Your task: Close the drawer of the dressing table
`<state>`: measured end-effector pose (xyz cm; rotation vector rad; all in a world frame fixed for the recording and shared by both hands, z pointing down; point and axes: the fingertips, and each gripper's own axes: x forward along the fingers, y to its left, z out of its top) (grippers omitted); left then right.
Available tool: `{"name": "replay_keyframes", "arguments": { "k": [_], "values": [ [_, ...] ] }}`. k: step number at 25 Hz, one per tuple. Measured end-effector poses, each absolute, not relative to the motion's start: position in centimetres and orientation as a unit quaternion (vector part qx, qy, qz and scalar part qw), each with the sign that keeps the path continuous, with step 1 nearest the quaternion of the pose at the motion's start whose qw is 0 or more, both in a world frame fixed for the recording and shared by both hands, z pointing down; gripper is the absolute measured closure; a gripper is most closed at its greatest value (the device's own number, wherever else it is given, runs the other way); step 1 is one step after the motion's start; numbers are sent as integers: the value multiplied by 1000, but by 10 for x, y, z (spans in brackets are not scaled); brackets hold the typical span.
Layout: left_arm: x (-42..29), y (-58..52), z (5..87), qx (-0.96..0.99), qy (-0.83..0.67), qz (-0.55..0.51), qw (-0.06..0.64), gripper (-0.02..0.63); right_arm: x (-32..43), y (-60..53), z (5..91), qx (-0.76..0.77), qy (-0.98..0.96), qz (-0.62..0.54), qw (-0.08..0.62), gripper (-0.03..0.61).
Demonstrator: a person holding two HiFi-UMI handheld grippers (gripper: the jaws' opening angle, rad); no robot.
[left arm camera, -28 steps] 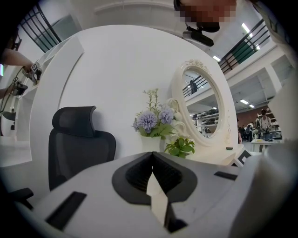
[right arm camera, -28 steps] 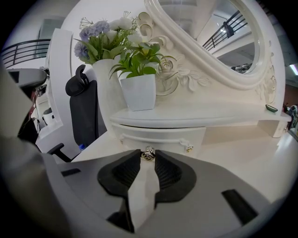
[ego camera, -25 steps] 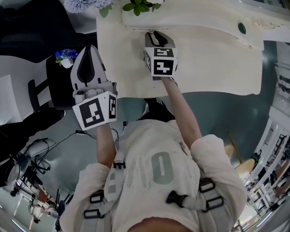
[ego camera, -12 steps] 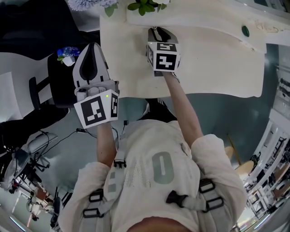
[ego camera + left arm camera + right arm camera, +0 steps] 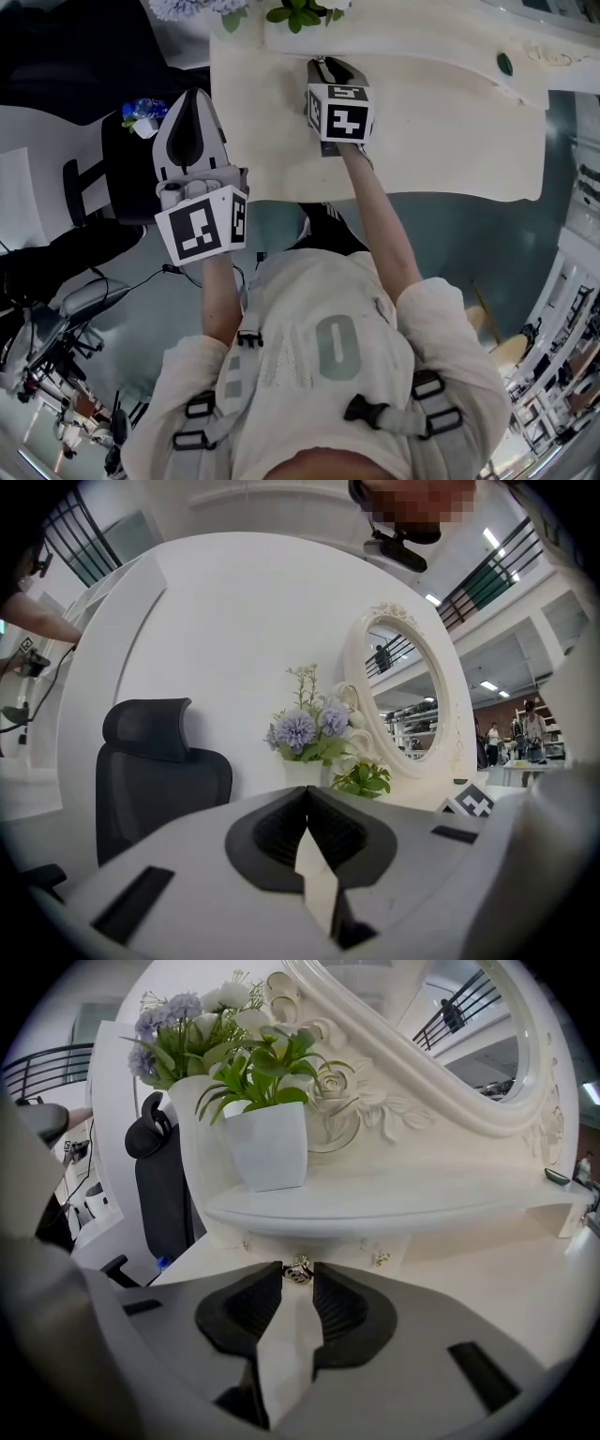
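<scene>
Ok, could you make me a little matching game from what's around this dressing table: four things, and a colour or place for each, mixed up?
Things:
1 office chair
2 potted plant
3 drawer knob
4 mirror

Descriptions:
A shiny, just under the shelf
B oval, in an ornate white frame
C black, beside the dressing table
D green leaves in a white pot, on the shelf

Pairs: 1-C, 2-D, 3-A, 4-B

Left gripper [image 5: 192, 96] hangs beside the dressing table [image 5: 450, 122] — plant [image 5: 292, 13] at its back.
</scene>
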<state>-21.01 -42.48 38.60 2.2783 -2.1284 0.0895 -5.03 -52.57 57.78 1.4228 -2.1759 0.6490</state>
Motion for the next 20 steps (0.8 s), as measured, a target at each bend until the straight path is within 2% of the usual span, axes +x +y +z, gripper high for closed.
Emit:
{"name": "replay_keyframes", "arguments": {
  "k": [2,4,5,10,20],
  "values": [
    [-208,-421,381,731,-682,25,6,595,-50,-524,575,518,-790,234,229,464],
    [-207,-417,374,730,-683,19,0,595,-51,-521,569,515,-793,235,226,410],
    [-207,-414,370,730,-683,16,-3,595,-50,-519,565,514,-794,235,223,403],
    [-201,-398,346,730,-683,0,-19,595,-35,-502,523,528,-799,205,200,403],
    [-168,-344,296,736,-673,-41,-55,595,2,-436,372,534,-833,86,115,411]
  ]
}}
